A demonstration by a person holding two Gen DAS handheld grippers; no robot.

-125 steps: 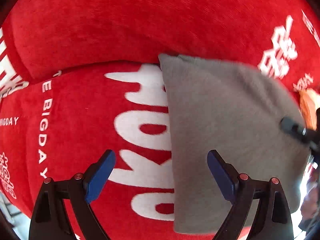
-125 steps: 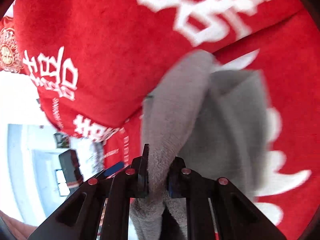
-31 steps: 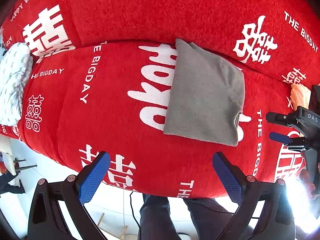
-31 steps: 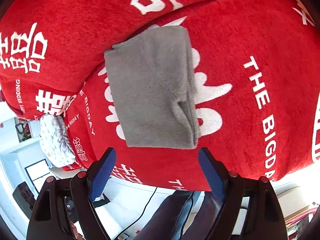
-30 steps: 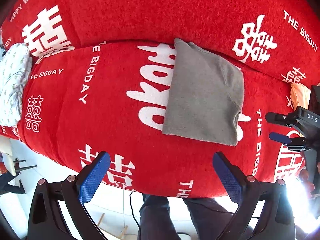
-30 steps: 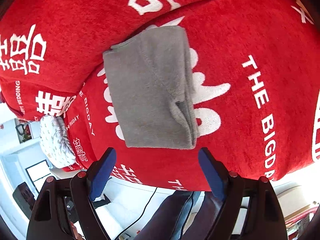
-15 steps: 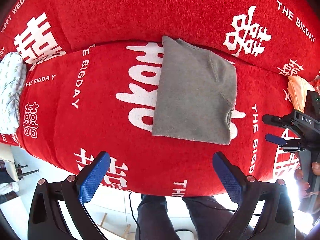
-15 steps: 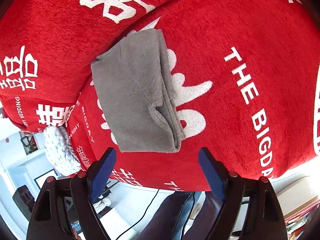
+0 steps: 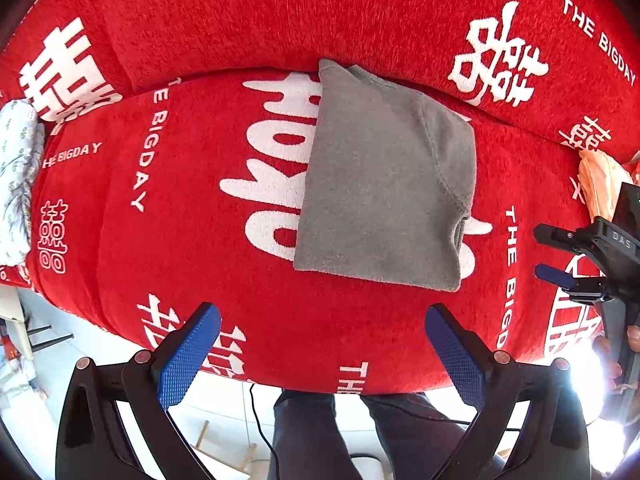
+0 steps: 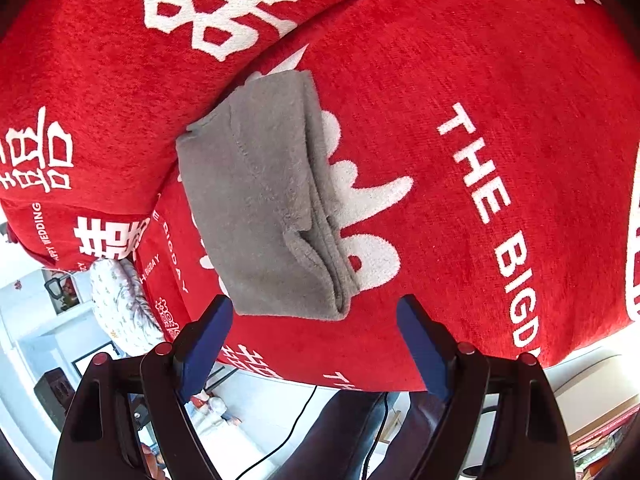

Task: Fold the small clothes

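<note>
- The grey fleece garment (image 9: 384, 196) lies folded into a compact rectangle on the seat of the red sofa cover (image 9: 168, 240), its far edge close to the crease where the seat meets the backrest.
- From the right wrist view the same garment (image 10: 260, 200) shows stacked layers along its right side and a small pucker near the front corner; the fold looks finished but not perfectly flat.
- The left gripper (image 9: 320, 350) hangs off the front edge of the sofa, fingers spread wide, holding nothing and well apart from the garment.
- The right gripper (image 10: 316, 338) also has its fingers wide apart and empty; it sits nearer the garment's front edge, though not touching it.
- My reading: this piece is essentially done, since both tools are clear of it and no loose sleeve or flap shows.
- What may remain: pressing out the pucker, or moving this piece aside.
- A peach-coloured cloth (image 9: 600, 184) at the sofa's right end could be the next item to fold, though its shape is too cropped to tell.
- A white patterned cloth (image 9: 18, 176) rests at the left end; whether it is already folded I cannot tell.
</note>
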